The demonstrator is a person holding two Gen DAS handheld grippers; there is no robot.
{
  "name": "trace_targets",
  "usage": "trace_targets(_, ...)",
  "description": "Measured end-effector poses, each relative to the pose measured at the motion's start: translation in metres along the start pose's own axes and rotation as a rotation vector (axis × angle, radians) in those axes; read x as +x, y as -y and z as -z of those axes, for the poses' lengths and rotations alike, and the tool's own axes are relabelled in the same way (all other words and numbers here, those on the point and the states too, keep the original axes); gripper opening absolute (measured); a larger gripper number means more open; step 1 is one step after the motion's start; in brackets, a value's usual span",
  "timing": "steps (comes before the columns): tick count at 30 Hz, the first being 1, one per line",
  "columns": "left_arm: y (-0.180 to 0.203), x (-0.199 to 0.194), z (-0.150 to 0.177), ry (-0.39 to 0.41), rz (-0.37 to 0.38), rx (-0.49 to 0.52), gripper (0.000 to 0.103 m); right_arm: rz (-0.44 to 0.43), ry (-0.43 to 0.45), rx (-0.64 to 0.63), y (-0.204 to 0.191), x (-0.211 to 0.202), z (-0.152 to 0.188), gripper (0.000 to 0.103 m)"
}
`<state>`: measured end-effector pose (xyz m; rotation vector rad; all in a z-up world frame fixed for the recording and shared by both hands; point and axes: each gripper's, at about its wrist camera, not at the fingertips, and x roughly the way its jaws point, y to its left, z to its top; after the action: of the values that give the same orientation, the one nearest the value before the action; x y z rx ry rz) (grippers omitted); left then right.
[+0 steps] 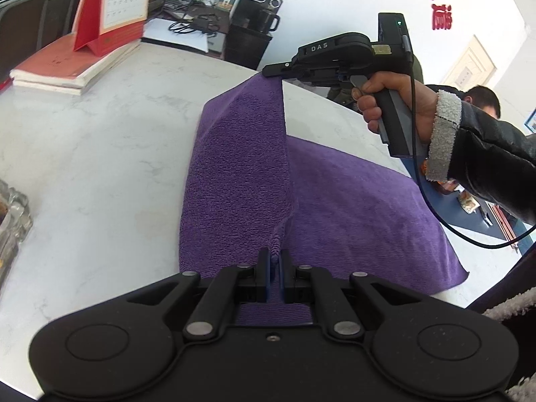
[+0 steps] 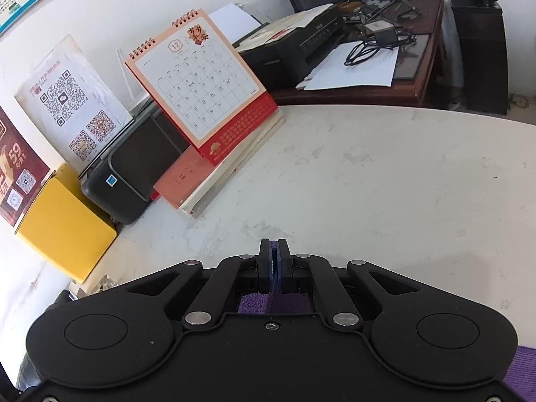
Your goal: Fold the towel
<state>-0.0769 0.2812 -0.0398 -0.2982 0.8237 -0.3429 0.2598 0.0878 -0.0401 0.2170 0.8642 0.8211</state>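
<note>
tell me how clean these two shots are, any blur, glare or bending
Left wrist view: strong fisheye bends the table edge, dark corners; the calendar is smeared, the purple towel weave sharp. Right wrist view: same curvature, the wall washed out at top, the calendar crisp.

A red-based desk calendar (image 2: pixel 204 80) stands on a stack of books (image 2: pixel 214 181) at the far side of the white marble-look table (image 2: pixel 385 174). Left of it sit a black printer (image 2: pixel 134 174), a yellow box (image 2: pixel 63 224) and a QR-code sign (image 2: pixel 72 100) (leaning on the wall). Beyond, a dark wooden desk (image 2: pixel 425 50) holds papers, a coiled cable (image 2: pixel 372 50) and another printer (image 2: pixel 301 50).
</note>
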Motion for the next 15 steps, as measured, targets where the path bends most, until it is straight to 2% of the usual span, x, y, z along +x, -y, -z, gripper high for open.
trace_targets(15, 0.063, 0.022, -0.001, -0.04, 0.078, 0.122, 0.004, 0.054, 0.081, 0.073, 0.049, -0.071, 0.017, 0.002)
